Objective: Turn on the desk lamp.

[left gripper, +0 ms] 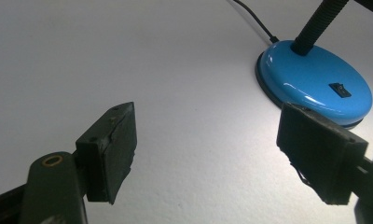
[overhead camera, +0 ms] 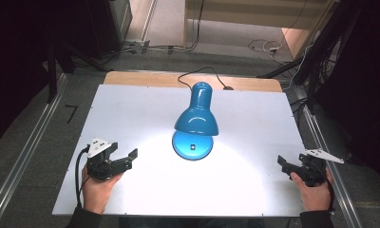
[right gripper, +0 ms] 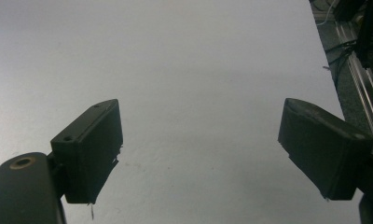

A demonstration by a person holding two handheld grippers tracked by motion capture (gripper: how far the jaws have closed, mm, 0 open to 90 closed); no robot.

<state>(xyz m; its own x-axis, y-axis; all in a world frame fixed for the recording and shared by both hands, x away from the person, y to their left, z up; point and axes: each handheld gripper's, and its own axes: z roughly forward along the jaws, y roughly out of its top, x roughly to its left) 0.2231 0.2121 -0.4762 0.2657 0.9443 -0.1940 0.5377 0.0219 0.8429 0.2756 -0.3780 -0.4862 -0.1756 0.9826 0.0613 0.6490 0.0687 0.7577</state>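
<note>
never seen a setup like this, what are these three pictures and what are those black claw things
A person sits at a white table, holding a hand-held gripper in each hand: the left hand-held gripper and the right hand-held gripper. The high view looks down from above. The other two come from cameras riding on each tool, looking past its two black jaws. Both stand open, holding nothing. On the table stands a glossy blue desk lamp, switched on, with a round base and black rocker switch.
</note>
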